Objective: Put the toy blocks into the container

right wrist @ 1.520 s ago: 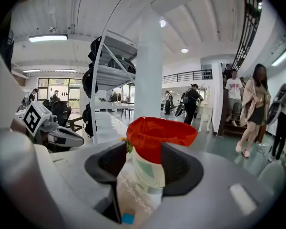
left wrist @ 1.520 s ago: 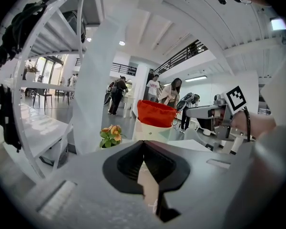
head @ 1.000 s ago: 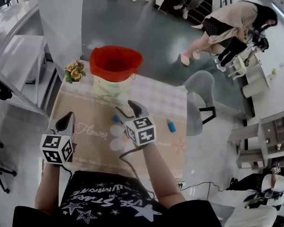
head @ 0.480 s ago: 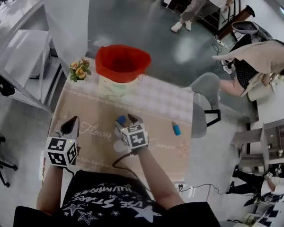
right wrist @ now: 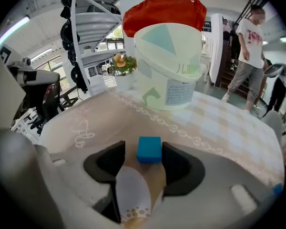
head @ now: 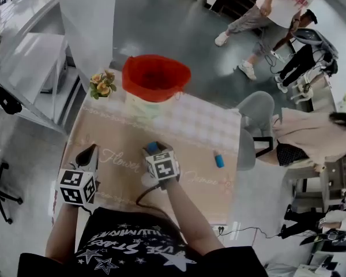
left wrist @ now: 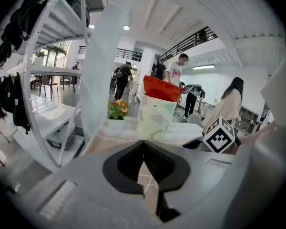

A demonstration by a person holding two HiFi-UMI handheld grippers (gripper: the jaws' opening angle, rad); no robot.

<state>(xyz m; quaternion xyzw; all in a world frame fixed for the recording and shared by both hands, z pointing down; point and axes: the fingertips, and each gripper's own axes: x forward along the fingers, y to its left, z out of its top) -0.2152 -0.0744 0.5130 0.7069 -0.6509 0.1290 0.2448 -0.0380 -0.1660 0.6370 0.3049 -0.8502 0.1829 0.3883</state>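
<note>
The container is a pale bucket lined with a red bag, standing at the table's far edge; it also shows in the right gripper view and the left gripper view. A small blue block lies on the tablecloth between the jaws of my right gripper. These jaws have just been closing, with a gap still showing at the block's left side. From the head view that block sits just ahead of the right gripper. A second blue block lies further right. My left gripper hovers at the table's left, tips together, empty.
A small pot of flowers stands left of the container. A grey chair is at the table's right side. People walk on the floor beyond. White shelves and tables stand to the left. A white round patch lies under the right gripper.
My right gripper has dropped toward the table and now straddles the blue block. The left gripper has sunk slightly. People in the background have moved.
</note>
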